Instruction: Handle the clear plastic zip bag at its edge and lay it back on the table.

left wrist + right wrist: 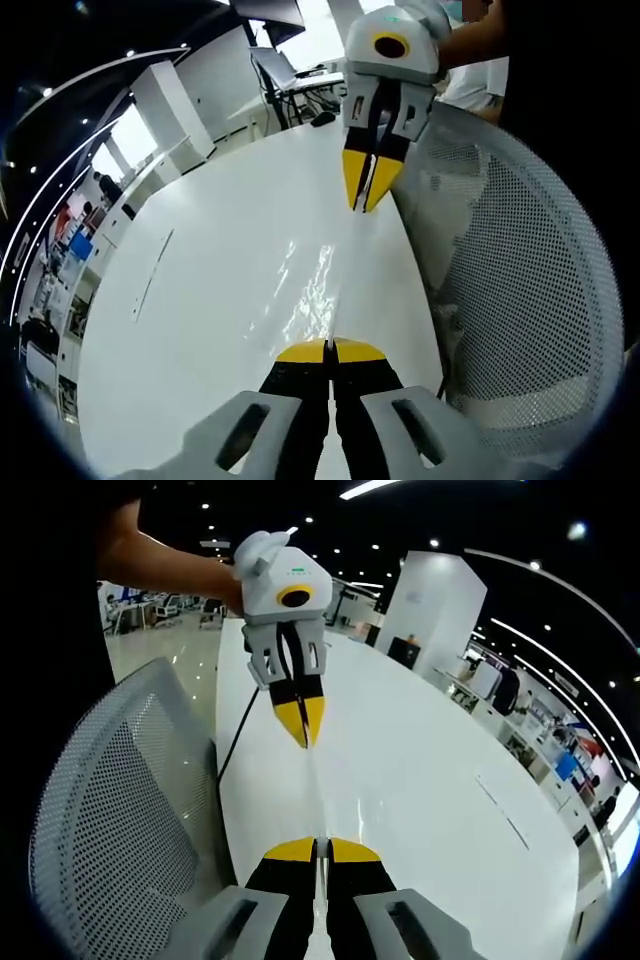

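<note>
The clear plastic zip bag (316, 290) stretches between both grippers above the white table (200, 300), showing as glints and faint creases. At the bottom of the left gripper view, my left gripper (330, 349) is shut on the bag's near edge. The right gripper (367, 197) hangs from a hand at the top, its yellow tips shut on the far edge. In the right gripper view the bag (315, 795) appears edge-on as a thin pale line. It runs from my right gripper (322, 847), shut on it, to the left gripper (303, 732), also shut on it.
A white mesh chair back (520, 290) stands close against the table's edge, also seen as the chair (110, 820). A black cable (232, 742) runs along the table edge. The person's arm (170, 565) reaches in. Desks and people fill the office behind.
</note>
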`<state>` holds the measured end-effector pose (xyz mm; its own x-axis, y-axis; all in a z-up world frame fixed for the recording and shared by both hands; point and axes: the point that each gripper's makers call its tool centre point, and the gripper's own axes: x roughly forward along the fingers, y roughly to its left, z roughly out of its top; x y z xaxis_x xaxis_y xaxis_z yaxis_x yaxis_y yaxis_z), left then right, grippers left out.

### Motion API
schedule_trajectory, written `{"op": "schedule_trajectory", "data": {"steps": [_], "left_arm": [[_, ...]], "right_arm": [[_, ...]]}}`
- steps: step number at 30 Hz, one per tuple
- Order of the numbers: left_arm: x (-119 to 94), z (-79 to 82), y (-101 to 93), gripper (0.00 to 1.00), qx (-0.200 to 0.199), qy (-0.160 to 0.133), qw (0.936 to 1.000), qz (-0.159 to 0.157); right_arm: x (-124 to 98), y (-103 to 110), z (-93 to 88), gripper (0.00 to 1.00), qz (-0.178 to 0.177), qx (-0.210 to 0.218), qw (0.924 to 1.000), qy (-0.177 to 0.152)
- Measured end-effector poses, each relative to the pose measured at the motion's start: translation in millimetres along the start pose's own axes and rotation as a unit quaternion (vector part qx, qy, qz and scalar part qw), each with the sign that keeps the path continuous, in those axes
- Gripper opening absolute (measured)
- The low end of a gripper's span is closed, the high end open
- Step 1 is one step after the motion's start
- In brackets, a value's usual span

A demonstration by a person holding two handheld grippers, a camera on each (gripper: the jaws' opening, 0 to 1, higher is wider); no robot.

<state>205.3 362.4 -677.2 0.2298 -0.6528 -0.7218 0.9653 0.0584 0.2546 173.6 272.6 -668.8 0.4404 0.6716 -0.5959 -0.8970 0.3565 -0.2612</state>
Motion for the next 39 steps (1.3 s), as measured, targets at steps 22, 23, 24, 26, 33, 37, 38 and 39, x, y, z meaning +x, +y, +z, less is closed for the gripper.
{"op": "schedule_trajectory", "data": {"steps": [22,23,24,26,33,37,38,39], "left_arm": [[-0.4,0.5,-0.8,0.0,-0.001,0.003,1.0,-0.001],[-0.4,0.5,-0.7,0.0,-0.001,0.003,1.0,0.0],[-0.4,0.5,-0.6,0.0,-0.001,0.003,1.0,0.0],[-0.3,0.0,-0.3,0.0,-0.001,0.003,1.0,0.0],[-0.3,-0.3,0.3,0.0,-0.002,0.002,1.0,0.0],[-0.3,-0.3,0.8,0.0,-0.003,0.001,1.0,0.0],[-0.3,-0.6,0.9,0.0,-0.003,0.002,1.0,0.0],[-0.3,-0.7,1.0,0.0,-0.003,0.002,1.0,0.0]], "right_arm": [[-4.5,-0.1,-4.6,0.0,-0.003,0.004,1.0,0.002],[-4.6,-0.2,-4.7,0.0,-0.003,0.004,1.0,0.002],[-4.7,-0.2,-4.8,0.0,-0.003,0.004,1.0,0.002],[-4.9,-0.1,-5.1,0.0,-0.003,0.004,1.0,0.002],[-5.8,-1.5,-6.3,0.0,-0.003,0.004,1.0,0.004],[-5.8,-1.3,-6.7,0.0,-0.004,0.005,1.0,0.004],[-5.8,-1.2,-6.7,0.0,-0.003,0.005,1.0,0.005],[-5.7,-1.2,-6.9,0.0,-0.004,0.005,1.0,0.005]]}}
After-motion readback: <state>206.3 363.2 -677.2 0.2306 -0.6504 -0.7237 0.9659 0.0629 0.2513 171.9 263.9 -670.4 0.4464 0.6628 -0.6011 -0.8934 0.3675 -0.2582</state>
